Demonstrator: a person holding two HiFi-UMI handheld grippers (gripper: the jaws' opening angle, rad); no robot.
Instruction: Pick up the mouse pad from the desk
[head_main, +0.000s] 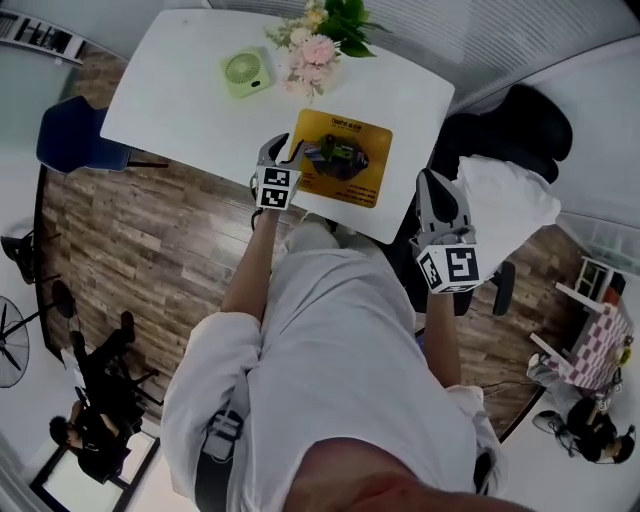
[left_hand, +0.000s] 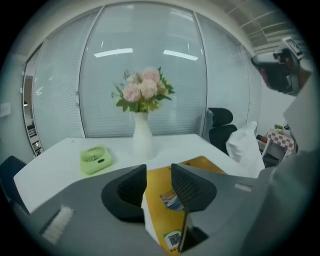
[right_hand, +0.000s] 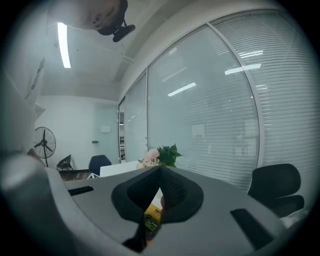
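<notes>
Head view. The counter (head_main: 170, 100) occupies the upper centre of the frame. On it, the fan (head_main: 247, 72) lies upper left, the flower vase (head_main: 318, 45) right of it, the mouse pad (head_main: 345, 160) below both at the lower edge. The left claw (head_main: 282, 152) sits at the pad's left edge; the right claw (head_main: 432, 185) is just right of the counter.

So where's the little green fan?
In the head view the green fan sits on the white desk, just left of the pink flowers and up-left of the yellow mouse pad.
</notes>
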